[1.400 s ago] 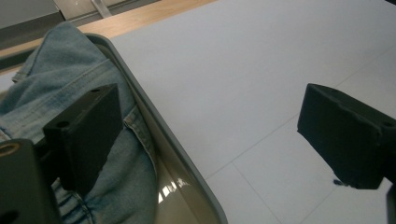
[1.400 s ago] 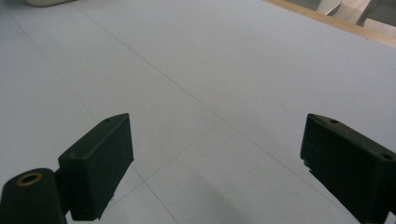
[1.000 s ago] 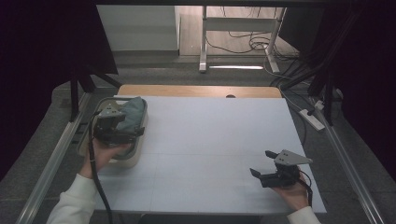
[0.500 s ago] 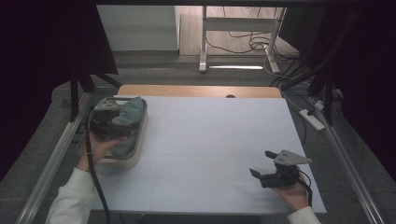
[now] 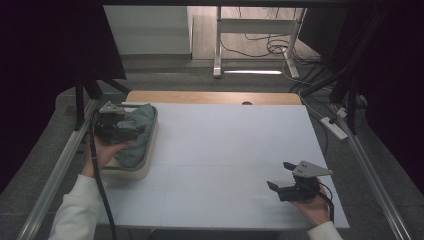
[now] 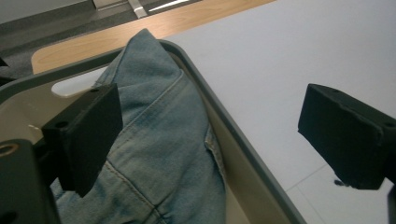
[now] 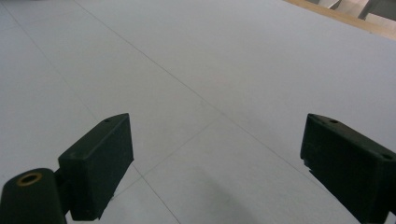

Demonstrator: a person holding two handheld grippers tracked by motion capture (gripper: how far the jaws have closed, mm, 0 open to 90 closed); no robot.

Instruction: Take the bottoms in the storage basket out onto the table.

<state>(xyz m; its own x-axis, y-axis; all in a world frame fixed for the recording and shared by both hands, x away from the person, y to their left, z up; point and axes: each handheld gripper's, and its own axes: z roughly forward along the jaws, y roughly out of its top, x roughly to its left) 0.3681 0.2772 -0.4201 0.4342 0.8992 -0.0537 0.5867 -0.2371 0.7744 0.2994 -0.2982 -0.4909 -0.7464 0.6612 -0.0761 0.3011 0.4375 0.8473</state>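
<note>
A folded blue denim garment (image 5: 141, 121) lies in a beige tray (image 5: 144, 166) at the table's left edge. My left gripper (image 5: 131, 131) hovers over that tray, open, with nothing between its jaws. In the left gripper view the denim (image 6: 163, 140) sits below and between the jaws of the left gripper (image 6: 210, 112), and the tray rim (image 6: 243, 144) runs just right of the cloth. My right gripper (image 5: 280, 176) rests low over the white table (image 5: 225, 145) near the front right, open and empty. In the right gripper view the right gripper (image 7: 217, 140) faces bare table (image 7: 210, 70).
A strip of wood (image 5: 210, 97) shows along the table's far edge. Metal rails (image 5: 55, 175) run down both sides. A power strip (image 5: 334, 127) and cables lie on the floor at the right.
The left hand and gripper have shifted slightly left and away over the tray. The right gripper has stayed where it was.
</note>
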